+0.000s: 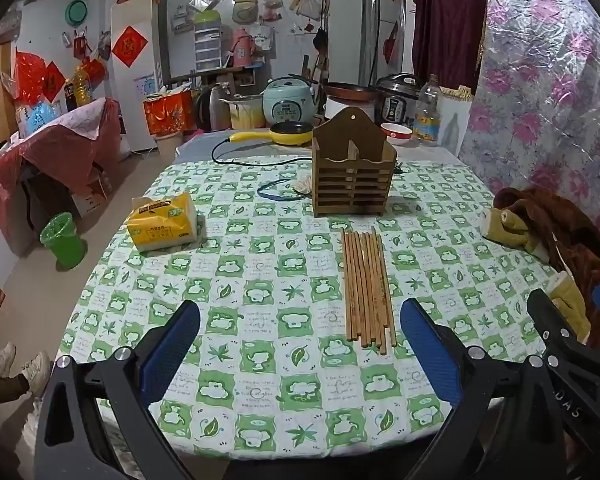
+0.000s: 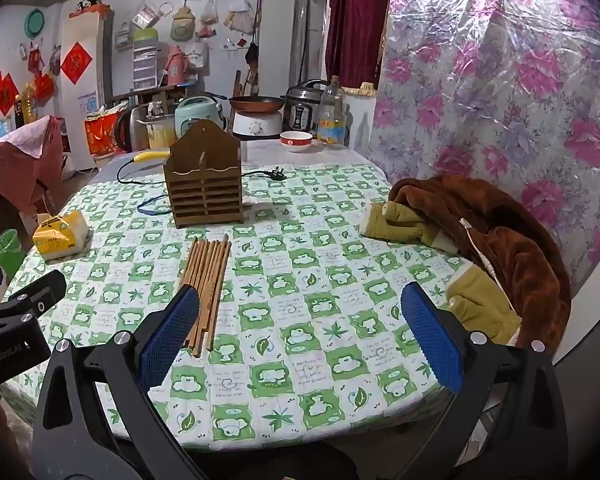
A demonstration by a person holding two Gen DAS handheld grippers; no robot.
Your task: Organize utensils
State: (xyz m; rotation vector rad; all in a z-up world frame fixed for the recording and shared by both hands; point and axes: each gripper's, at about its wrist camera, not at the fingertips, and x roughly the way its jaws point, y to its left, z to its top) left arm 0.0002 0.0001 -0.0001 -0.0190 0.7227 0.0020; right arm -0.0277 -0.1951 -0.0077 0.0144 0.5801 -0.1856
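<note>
A round table (image 1: 180,280) covered by a green-and-white checked cloth printed with leaves fills both views. On its right edge lies a heap of brown and mustard-yellow fleece fabric (image 2: 480,232).

Toward the far side of the table stands a brown slatted wooden utensil holder (image 1: 354,176), upright, with a peaked back panel and a central divider that splits it into two compartments; both look empty as far as the views show.

Left of it lies a yellow soft pack of paper tissues (image 1: 162,222), well apart from the holder. Behind the holder, a small yellow electric frying pan (image 1: 290,133) sits with its black cord looping over the cloth.

Just in front of the holder, near but not touching it, lies a bundle of plain wooden chopsticks (image 1: 368,284), side by side and flat on the cloth. Their long axis runs from the near edge of the table toward the holder, the far ends pointing at its base.

The left gripper (image 1: 300,344) hangs above the near edge with its blue-padded fingers (image 1: 168,348) spread wide and nothing between them; the chopsticks' near ends lie just inside its right finger. The right gripper (image 2: 300,340) is likewise wide apart and empty, with the chopsticks partly hidden behind its left finger.
</note>
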